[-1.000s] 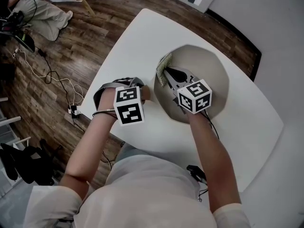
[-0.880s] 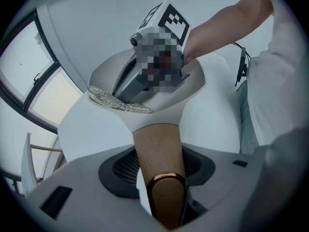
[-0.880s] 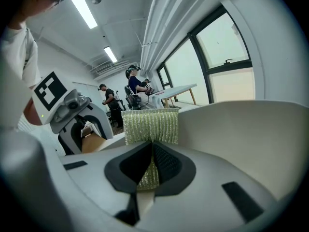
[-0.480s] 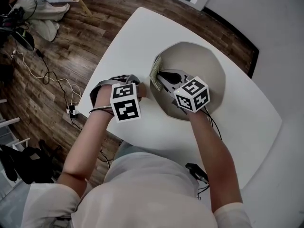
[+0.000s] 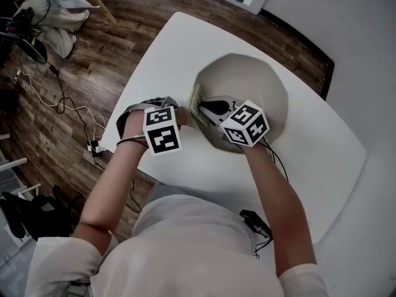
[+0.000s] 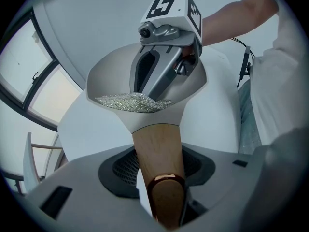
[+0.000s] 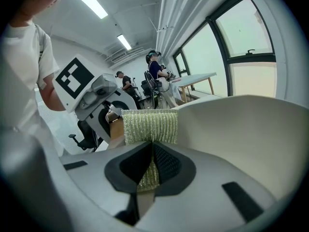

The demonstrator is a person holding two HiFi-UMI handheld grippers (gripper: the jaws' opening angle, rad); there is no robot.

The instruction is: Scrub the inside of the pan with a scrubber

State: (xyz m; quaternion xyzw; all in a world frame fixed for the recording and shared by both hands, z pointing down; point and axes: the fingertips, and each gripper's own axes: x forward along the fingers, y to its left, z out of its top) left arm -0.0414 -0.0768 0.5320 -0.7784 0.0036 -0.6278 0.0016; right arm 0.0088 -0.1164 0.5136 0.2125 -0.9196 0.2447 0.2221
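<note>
A pale beige pan (image 5: 263,82) sits on the white table (image 5: 322,159). Its wooden handle (image 6: 157,151) points toward me, and my left gripper (image 5: 178,117) is shut on it, aimed steeply down. My right gripper (image 5: 202,107) is shut on a green glittery scrubber (image 5: 195,100). The scrubber (image 6: 135,102) lies against the pan's inner wall, right at the rim on the handle side. In the right gripper view the scrubber (image 7: 150,126) stands between the pads, with the pan wall (image 7: 241,134) curving off to the right.
The table's left edge drops to a wooden floor with cables (image 5: 62,98). A small black device (image 5: 255,223) lies on the table near my body. A cable trails from the right gripper. Several people stand far off in the right gripper view.
My right gripper has slid the scrubber left across the pan's inside, toward the rim by the handle. The left gripper keeps its hold on the handle and has not moved.
</note>
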